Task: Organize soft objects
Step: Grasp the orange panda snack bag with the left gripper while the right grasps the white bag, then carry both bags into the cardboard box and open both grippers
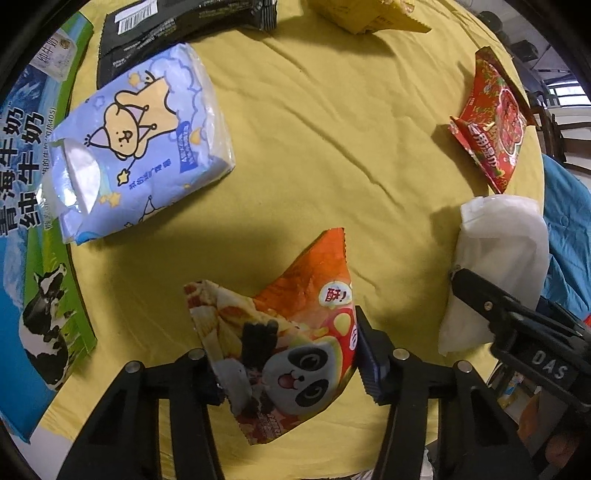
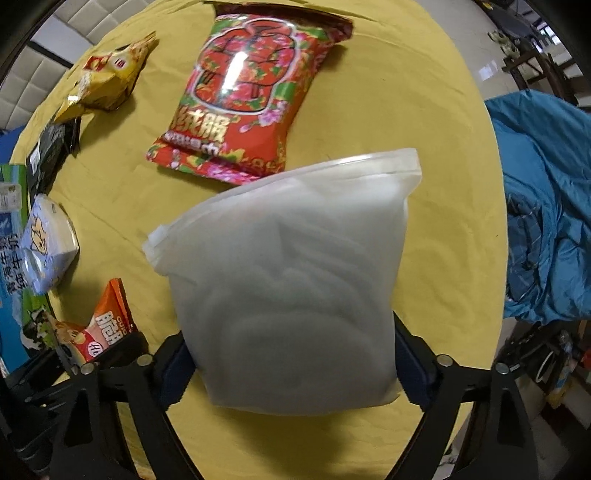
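Observation:
My left gripper (image 1: 291,373) is shut on an orange panda snack bag (image 1: 295,332) and holds it over the yellow tablecloth (image 1: 332,129). My right gripper (image 2: 291,373) is shut on a frosted white zip pouch (image 2: 284,280) and holds it above the cloth; the pouch also shows at the right of the left wrist view (image 1: 495,266). A blue tissue pack with a cartoon cat (image 1: 140,147) lies at the left. A red flowered wet-wipe pack (image 2: 247,96) lies ahead of the pouch.
A green and blue milk carton box (image 1: 37,221) lies along the table's left edge. A black packet (image 1: 177,33) and a yellow snack bag (image 2: 107,77) lie at the far side. A blue quilted cloth (image 2: 546,221) hangs off to the right.

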### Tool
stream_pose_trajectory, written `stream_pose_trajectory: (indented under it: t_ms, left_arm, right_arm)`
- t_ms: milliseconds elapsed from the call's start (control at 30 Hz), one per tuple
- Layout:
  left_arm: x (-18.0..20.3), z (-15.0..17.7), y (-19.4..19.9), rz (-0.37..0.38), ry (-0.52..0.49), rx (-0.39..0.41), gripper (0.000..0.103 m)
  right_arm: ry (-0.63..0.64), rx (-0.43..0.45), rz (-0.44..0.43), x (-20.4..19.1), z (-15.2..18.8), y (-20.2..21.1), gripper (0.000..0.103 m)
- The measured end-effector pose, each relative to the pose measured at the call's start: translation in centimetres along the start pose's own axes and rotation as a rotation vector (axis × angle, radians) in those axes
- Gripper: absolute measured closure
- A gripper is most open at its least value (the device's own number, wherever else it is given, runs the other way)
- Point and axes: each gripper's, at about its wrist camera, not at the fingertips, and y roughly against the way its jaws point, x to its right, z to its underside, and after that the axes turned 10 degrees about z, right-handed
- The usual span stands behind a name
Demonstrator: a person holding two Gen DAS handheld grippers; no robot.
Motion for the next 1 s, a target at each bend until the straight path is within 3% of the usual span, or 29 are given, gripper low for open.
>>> stream_pose_trajectory:
  t_ms: [433, 833, 1000]
  left_arm:
    - [2.6, 2.9, 6.1, -0.034, -0.073, 0.106, 0.057]
    - [4.7, 8.3, 14.9, -0.034, -0.15, 0.225, 0.057]
    - [3.8, 11.1, 19.6, -0.004, -0.159, 0.287, 0.057]
  right_arm:
    - [0.068, 0.078, 0.046, -1.7, 3.3, 1.7, 0.026]
    - [0.066, 0.153, -0.038, -0.9, 7.2, 7.4, 0.028]
    - [0.072, 0.202, -0.069, -1.2, 8.2, 11.2, 0.028]
